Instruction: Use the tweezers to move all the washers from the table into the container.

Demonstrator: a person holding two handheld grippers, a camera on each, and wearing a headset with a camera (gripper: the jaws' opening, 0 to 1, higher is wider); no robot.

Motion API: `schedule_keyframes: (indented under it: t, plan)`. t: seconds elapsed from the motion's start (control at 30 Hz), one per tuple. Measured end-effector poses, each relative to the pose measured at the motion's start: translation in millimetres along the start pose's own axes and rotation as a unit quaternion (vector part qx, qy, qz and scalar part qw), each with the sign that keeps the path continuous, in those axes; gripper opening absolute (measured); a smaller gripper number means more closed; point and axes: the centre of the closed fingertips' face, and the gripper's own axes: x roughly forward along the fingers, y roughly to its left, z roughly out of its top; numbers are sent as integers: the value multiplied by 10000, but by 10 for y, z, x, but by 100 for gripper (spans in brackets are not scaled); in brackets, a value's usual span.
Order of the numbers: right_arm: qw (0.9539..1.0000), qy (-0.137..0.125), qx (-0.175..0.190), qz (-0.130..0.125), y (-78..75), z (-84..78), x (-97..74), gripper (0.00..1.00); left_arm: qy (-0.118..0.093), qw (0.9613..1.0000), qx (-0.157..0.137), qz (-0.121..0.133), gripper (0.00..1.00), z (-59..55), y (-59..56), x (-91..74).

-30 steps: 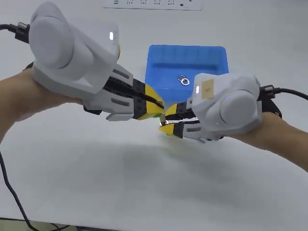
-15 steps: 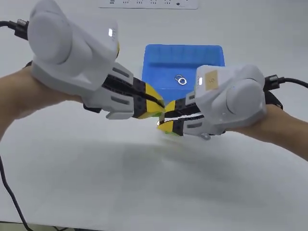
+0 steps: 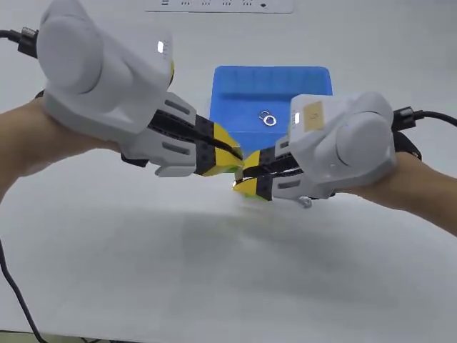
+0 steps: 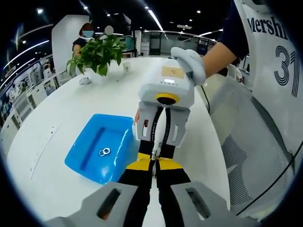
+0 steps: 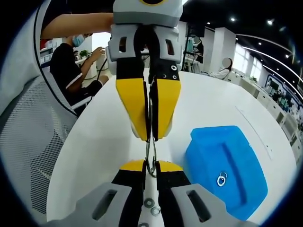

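The left tool (image 3: 232, 158) and the right tool (image 3: 246, 182) meet tip to tip just above the counter (image 3: 214, 271). The tweezers (image 5: 150, 151) run between them. In the right gripper view the left tool's yellow jaws are closed flat on the tweezers' two thin arms. The arms join into a rounded end that sits between the right tool's own tips, and those tips are drawn in tight on it. In the left gripper view the left tool's jaws leave only a narrow slit, and the tweezers stand in that slit as a thin metal line.

On the counter under the right tool, between its jaw bodies, lie a few loose washers (image 5: 148, 203). The blue container (image 3: 314, 82) stands just beyond the two tools, nearer the right one. Two washers (image 3: 268, 118) lie touching each other on its floor. A white power strip (image 3: 221, 6) lies at the counter's far edge.
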Motion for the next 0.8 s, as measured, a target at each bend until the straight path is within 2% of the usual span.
schedule_keyframes:
  t: [0.27,0.57,0.63,0.77,0.8]
  plan:
    - [10000,-11,-39,-23,9,55,-29,9,-65,10000,-18,-7,6,38,-21,-61]
    - [9998,-130,-72,-147,-32,230,-150,9,-221,9997,15,64,7,193,-19,-200]
    - [9997,-125,-123,-174,-35,271,-183,9,-230,9997,56,69,7,138,10,-214]
    - [9996,-108,-187,-207,-57,355,-259,9,-284,9995,142,87,7,254,21,-275]
    - [9995,-128,-203,-225,-79,393,-288,9,-351,9992,168,113,7,307,36,-299]
